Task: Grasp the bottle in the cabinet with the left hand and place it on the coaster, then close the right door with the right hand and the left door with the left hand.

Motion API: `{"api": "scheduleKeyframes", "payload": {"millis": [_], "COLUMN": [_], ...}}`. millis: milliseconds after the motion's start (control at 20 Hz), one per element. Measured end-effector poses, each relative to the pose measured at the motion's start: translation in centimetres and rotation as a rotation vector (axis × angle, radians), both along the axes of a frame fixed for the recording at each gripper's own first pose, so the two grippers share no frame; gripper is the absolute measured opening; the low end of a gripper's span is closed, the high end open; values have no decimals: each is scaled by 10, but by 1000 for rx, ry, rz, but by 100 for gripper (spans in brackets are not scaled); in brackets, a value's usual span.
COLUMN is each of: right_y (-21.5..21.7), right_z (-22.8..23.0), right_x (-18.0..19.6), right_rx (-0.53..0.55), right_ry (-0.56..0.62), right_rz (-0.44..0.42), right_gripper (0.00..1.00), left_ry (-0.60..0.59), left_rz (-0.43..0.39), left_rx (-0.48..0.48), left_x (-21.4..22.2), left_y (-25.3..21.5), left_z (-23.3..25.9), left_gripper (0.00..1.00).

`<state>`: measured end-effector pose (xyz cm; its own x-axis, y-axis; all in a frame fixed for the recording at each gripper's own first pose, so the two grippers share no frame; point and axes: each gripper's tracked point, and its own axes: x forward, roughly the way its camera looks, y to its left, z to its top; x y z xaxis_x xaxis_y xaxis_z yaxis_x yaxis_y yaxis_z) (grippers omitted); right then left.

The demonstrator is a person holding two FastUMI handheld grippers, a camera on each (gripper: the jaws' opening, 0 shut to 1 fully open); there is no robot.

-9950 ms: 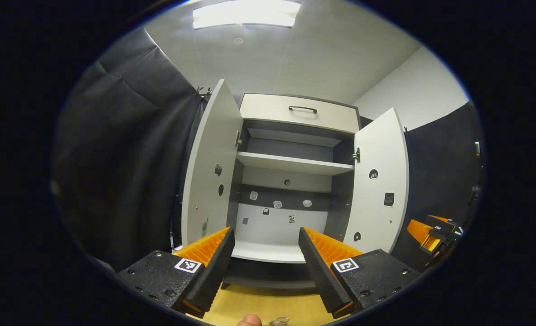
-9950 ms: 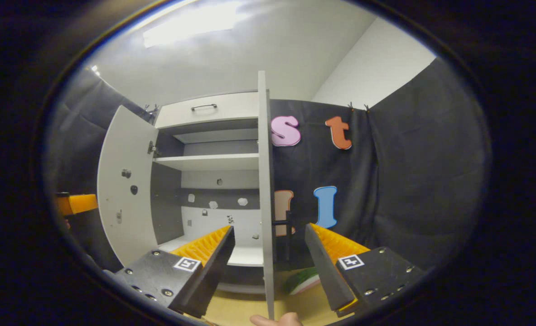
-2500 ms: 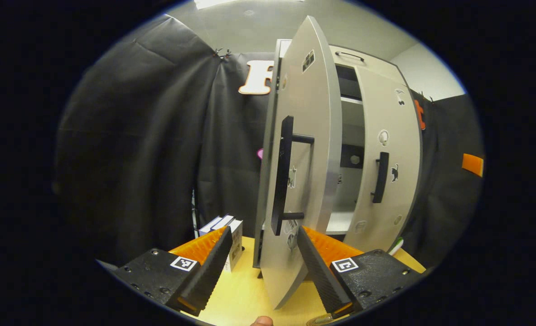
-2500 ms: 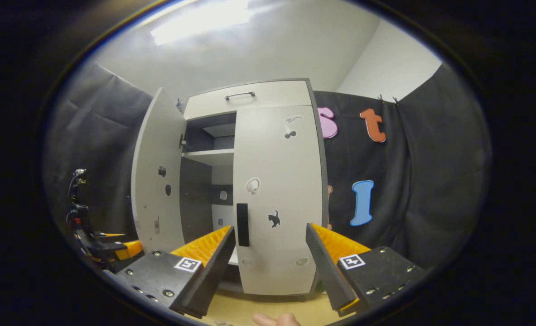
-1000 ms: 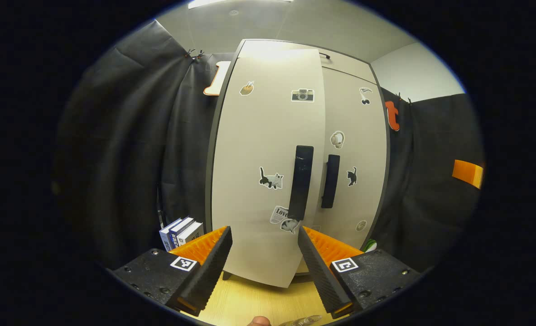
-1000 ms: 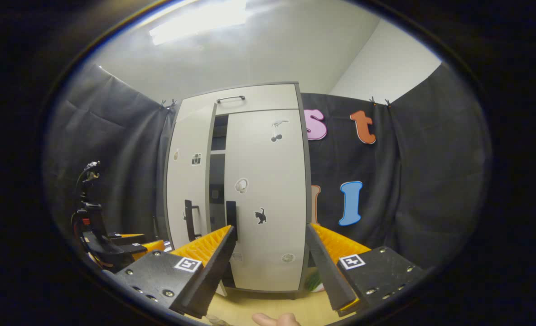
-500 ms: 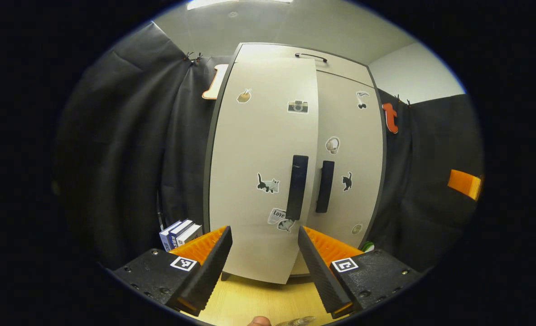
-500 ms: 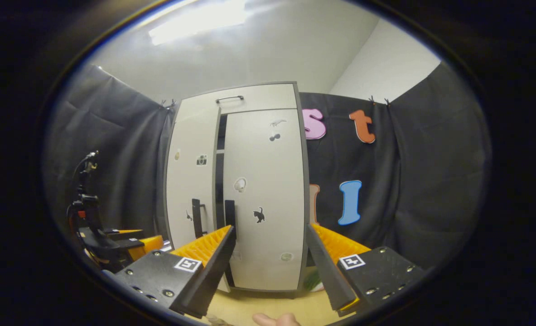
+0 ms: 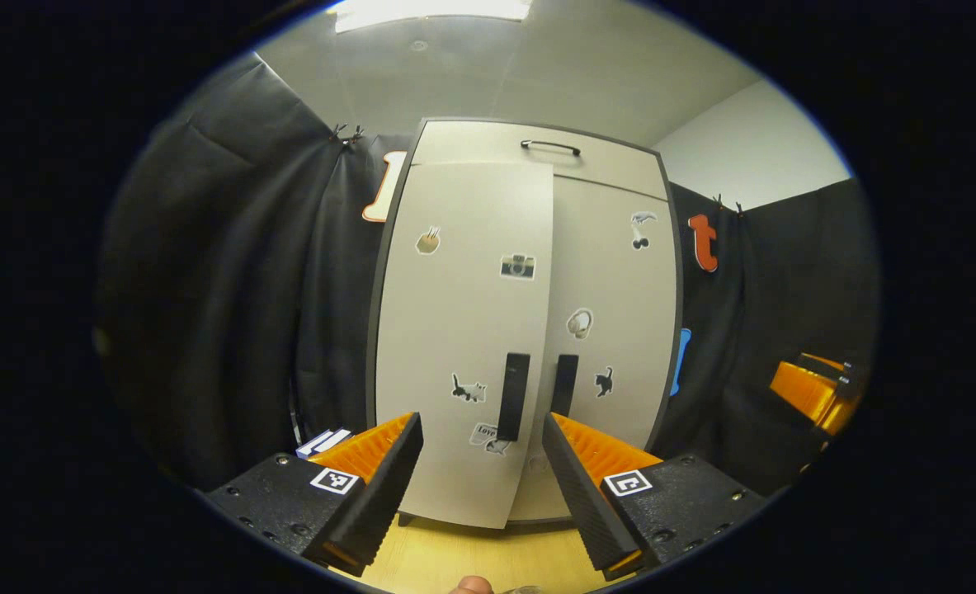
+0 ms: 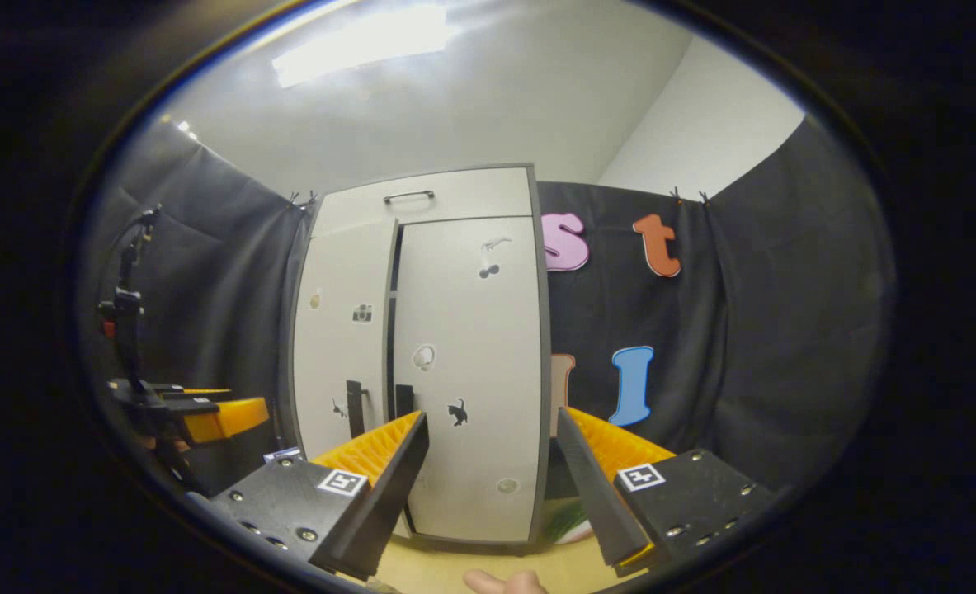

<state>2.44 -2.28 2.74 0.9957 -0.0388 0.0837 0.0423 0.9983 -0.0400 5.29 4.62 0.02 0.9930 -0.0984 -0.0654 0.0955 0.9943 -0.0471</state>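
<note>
Left gripper view: 2 cabinet doors (image 9: 463, 346), 2 handles (image 9: 513, 396); both tongs (image 9: 479, 462) (image 10: 492, 462) spread, holding nothing.

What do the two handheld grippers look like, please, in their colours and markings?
Both the left gripper and the right gripper have black bodies with screws, ribbed orange fingers edged in black, and a small square black-and-white marker on each side.

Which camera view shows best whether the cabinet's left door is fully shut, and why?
The right gripper view: it catches the left door at an angle, with a dark gap between it and the right door, so it stands slightly ajar. The left gripper view faces the left door head-on, overlapping the right door, hiding that gap.
</note>
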Motion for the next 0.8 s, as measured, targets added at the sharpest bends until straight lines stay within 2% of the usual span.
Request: {"api": "scheduleKeyframes", "payload": {"millis": [300, 750, 800], "right_y": [-26, -43, -45], "right_z": [11, 17, 17], "right_x": [2, 1, 3], "right_rx": [-27, -39, -40], "right_ry": [-20, -33, -34], "right_rz": [-26, -2, 2], "right_gripper": [94, 94, 95], "left_ry": [-66, -75, -74], "left_rz": [-14, -26, -22], "left_rx": [14, 14, 13], "left_x": [-11, -16, -16], "left_y": [-31, -62, -63], "left_z": [41, 38, 38], "left_gripper": [93, 93, 99]}}
